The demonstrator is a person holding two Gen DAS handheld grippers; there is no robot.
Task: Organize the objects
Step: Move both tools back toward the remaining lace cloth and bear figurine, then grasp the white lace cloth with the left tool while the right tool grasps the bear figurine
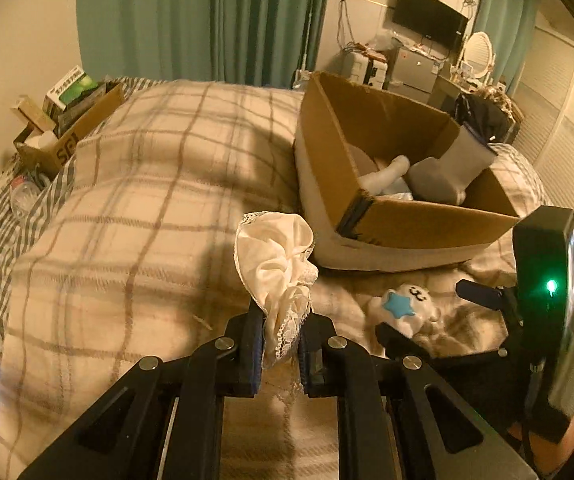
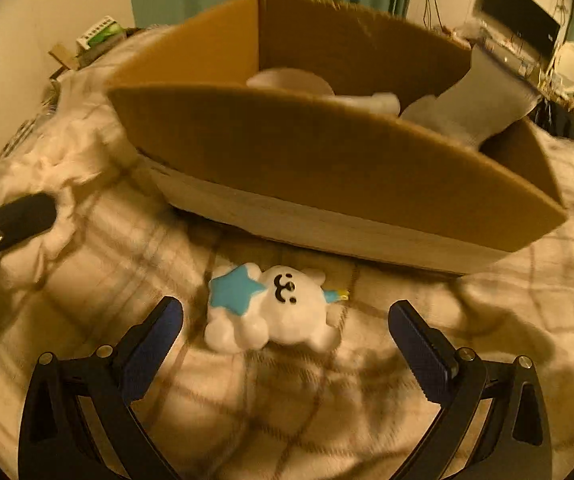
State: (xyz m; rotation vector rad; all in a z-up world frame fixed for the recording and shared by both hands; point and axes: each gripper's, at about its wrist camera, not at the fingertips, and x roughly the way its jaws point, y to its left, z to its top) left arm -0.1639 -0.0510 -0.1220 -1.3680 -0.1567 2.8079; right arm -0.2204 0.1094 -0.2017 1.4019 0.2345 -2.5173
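At upper right of the left wrist view we see an open cardboard box (image 1: 387, 216) on the plaid blanket (image 1: 135, 208), grey socks (image 1: 447, 168) slumped inside. Our left gripper (image 1: 281, 344) is clenched on a crumpled cream lace-edged cloth (image 1: 279, 264), lifted just beside the box. Our right gripper (image 2: 287, 320) is spread wide, fingers (image 2: 419, 340) flanking a soft white plush toy (image 2: 283, 308) with a blue star, untouched, lying low center before the box wall.
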